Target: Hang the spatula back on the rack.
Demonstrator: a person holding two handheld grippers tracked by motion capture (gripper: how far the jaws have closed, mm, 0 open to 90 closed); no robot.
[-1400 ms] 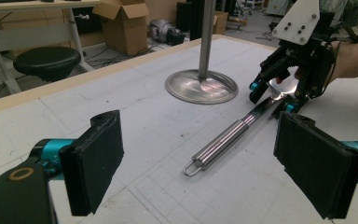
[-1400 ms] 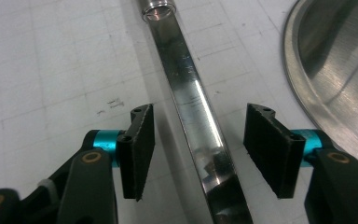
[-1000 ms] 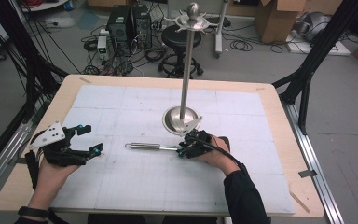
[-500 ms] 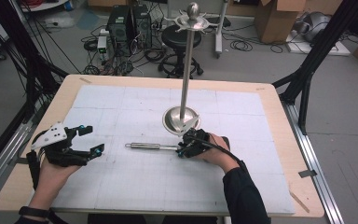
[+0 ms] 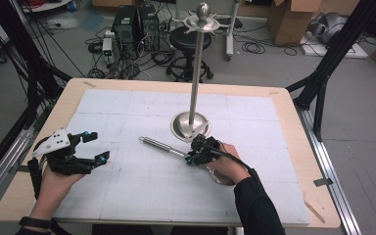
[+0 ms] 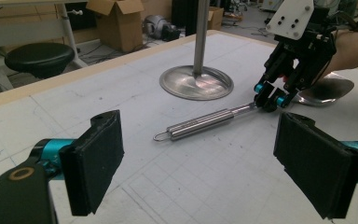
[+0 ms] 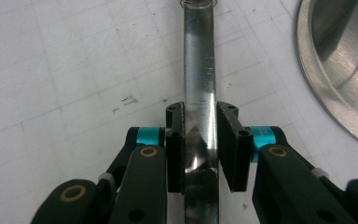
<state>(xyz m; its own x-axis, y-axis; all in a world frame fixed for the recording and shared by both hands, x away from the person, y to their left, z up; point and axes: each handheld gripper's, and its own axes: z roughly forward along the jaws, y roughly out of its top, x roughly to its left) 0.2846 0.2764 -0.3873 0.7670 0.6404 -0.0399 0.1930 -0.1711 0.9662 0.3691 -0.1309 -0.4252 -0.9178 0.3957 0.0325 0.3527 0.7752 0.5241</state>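
Observation:
A steel ladle lies on the white mat, its round handle (image 5: 159, 145) (image 6: 200, 125) pointing left and its bowl (image 6: 328, 88) under the person's right hand. My right gripper (image 5: 191, 157) (image 6: 270, 99) (image 7: 200, 116) has just closed its jaws, and both pads press on the ladle's flat shaft (image 7: 199, 60). Just behind it stands a steel utensil stand with a round base (image 5: 188, 125) (image 6: 196, 83) (image 7: 340, 60) and a tall pole (image 5: 196, 73). At the table's left my left gripper (image 5: 97, 146) (image 6: 198, 158) is open with nothing between its pads.
The mat (image 5: 127, 196) covers most of the wooden table (image 5: 293, 147). Behind the table are a stool (image 5: 188, 36), computer cases and cables on the floor. Black frame posts stand at both sides.
The ladle handle's free end has swung a little toward the far side of the table. Both hands have kept their places.

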